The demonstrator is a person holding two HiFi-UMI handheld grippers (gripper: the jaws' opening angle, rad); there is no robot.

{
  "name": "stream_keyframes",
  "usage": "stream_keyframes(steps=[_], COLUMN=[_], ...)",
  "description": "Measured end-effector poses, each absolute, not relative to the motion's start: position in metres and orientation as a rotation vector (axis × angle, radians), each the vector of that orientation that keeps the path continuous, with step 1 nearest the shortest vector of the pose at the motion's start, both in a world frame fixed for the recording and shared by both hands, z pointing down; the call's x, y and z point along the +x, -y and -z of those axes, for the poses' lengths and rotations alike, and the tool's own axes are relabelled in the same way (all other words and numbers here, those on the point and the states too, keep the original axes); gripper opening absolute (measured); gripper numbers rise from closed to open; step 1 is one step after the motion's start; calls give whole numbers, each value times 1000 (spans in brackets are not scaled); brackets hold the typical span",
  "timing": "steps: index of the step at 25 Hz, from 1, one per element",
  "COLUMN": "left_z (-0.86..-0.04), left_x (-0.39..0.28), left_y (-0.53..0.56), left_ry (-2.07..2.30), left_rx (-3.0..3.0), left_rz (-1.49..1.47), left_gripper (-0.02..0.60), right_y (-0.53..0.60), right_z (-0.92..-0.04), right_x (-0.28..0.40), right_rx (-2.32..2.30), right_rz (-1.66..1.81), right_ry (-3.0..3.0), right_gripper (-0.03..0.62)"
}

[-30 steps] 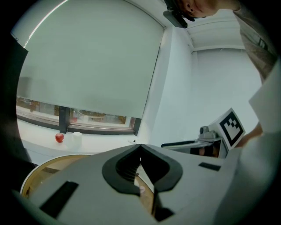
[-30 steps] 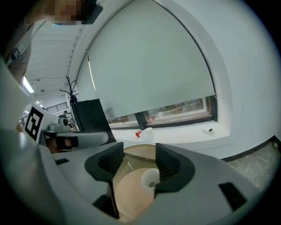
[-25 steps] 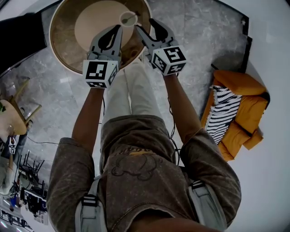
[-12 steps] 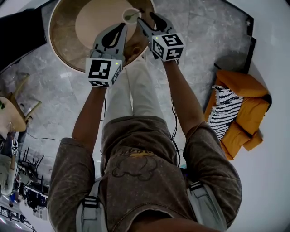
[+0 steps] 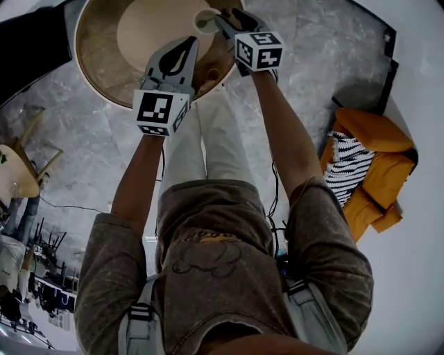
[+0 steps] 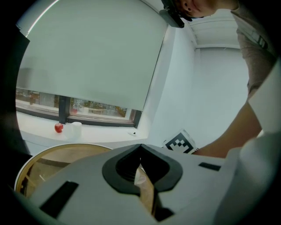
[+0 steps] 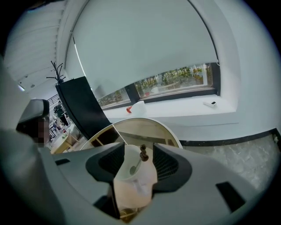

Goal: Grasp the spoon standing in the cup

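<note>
A white cup [image 7: 131, 172] stands on the round wooden table [image 5: 90, 69]. In it stands a spoon [image 7: 142, 153] with a dark beaded top. My right gripper [image 7: 138, 149] reaches over the table's near edge, and the cup and spoon sit between its pads. The jaws are closing, and a gap still shows beside the spoon. From the head view the cup [image 5: 205, 19] lies just left of the right gripper [image 5: 229, 17]. My left gripper [image 5: 189, 43] hovers over the table's near side, left of the cup. Its jaws [image 6: 140, 147] meet at the tips with nothing held.
An orange cushion with a striped cloth [image 5: 368, 180] lies on the marble floor at right. A black panel [image 5: 28, 41] stands beside the table at upper left, and a small wooden stool [image 5: 21, 173] at far left. A window sill [image 6: 101, 134] runs behind the table.
Both grippers have moved forward over the table. The right gripper has advanced until the cup lies between its jaws; the left has followed a short way.
</note>
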State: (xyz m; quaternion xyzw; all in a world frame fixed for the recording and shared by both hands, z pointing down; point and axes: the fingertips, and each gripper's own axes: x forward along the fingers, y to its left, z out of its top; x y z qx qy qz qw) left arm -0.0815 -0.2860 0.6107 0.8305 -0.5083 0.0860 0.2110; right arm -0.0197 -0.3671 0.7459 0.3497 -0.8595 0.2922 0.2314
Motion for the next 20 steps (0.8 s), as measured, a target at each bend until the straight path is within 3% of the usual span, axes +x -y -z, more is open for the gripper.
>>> stream_keyframes(steps=[15,20], left_z=[-625,-627], left_x=[-98,-93], left_y=[284,285], left_ry=[1410,1394], left_rx=[2272,2271], left_rz=[-276,-272], left_gripper=[15,15], right_y=[376,376], right_z=[-772,-770], right_x=[-27,-26], right_rx=[933,937], right_rz=[-824,-821], right_ry=[2321,2321], right_gripper=[152,92])
